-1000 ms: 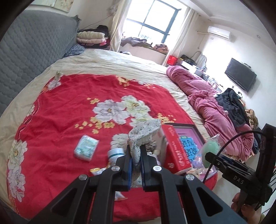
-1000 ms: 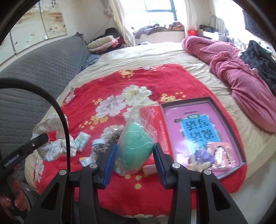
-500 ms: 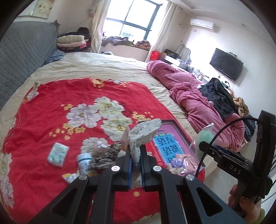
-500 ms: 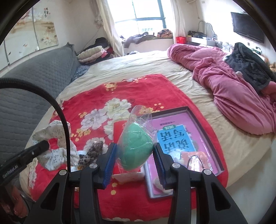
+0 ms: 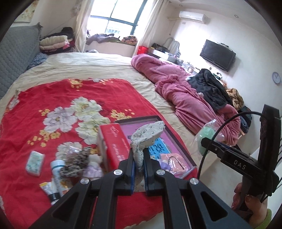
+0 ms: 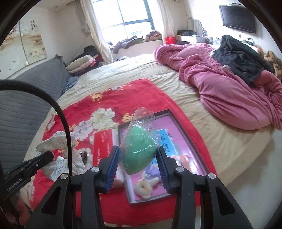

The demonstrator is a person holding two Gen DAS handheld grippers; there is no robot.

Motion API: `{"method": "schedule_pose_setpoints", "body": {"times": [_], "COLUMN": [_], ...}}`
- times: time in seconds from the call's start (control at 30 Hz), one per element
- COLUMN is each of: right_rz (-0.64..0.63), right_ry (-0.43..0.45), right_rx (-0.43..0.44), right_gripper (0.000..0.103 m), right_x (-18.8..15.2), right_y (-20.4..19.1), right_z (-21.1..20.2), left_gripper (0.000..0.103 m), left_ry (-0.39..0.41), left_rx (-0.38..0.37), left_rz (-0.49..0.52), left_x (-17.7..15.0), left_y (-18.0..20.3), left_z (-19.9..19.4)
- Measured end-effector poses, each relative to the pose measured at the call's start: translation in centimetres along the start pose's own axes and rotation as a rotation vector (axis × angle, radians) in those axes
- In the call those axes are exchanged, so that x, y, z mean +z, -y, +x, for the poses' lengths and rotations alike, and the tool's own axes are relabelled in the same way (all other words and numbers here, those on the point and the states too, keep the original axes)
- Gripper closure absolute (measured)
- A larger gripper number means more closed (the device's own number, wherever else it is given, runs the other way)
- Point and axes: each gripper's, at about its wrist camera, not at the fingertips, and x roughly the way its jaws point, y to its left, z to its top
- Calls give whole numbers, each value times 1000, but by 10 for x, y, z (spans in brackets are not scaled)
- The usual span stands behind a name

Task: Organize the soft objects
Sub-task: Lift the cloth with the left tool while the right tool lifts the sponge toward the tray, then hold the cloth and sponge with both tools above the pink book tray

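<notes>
I see a pale floral cloth (image 5: 146, 135), crumpled and pinched upright, held above the near end of the dark-framed pink tray (image 6: 185, 133). A green soft lump in clear plastic wrap (image 6: 139, 153) hangs over the tray's left edge. Inside the tray's near end lie a white plush (image 6: 145, 187) and a purple soft piece (image 6: 152, 171).

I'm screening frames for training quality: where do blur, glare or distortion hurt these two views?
Left wrist view: window blown out, items near the white bottle smeared, fisheye bends the bed edge. Right wrist view: window overexposed too, red box motion-blurred, green pouch sharp.
</notes>
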Motion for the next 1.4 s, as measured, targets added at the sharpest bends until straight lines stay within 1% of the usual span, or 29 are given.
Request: {"method": "schedule_pose_setpoints", "body": {"times": [0.2,0.33,0.47,0.63,0.73,0.9,0.97,1.0,1.17,1.27,1.4], "right_rz": [24,39,52,62,55,58,58,55,45,49,36], "right_ry": [-13,-33,-64,-98,-116,-139,-152,-159,-190,-201,-230], "right_rx": [-36,-42,-46,-51,-71,-62,-55,-58,-66,-70,-66], "right_gripper": [59,59,59,59,59,59,59,59,59,59,59], "right_x": [-1,-5,-11,-16,-16,-20,-22,-23,-28,-30,-35], "right_y": [21,31,43,55,59,67,69,69,73,77,79], "right_z": [10,19,34,51,59,70,75,77,88,94,105], "left_gripper": [95,95,95,95,95,95,95,95,95,95,95], "left_ry": [-46,-77,-110,-152,-167,-195,-211,-219,-240,-263,-288], "left_rx": [-35,-44,-70,-59,-60,-45,-28,-18,-15,8,3], "left_rz": [25,43,31,37,41,50,71,82,93,116,116], "left_x": [-4,-7,-8,-8,-8,-8,-9,-9,-8,-7,-2], "left_y": [17,25,29,32,34,38,41,43,46,50,52], "left_z": [30,52,73,97,110,128,136,139,154,165,179]}}
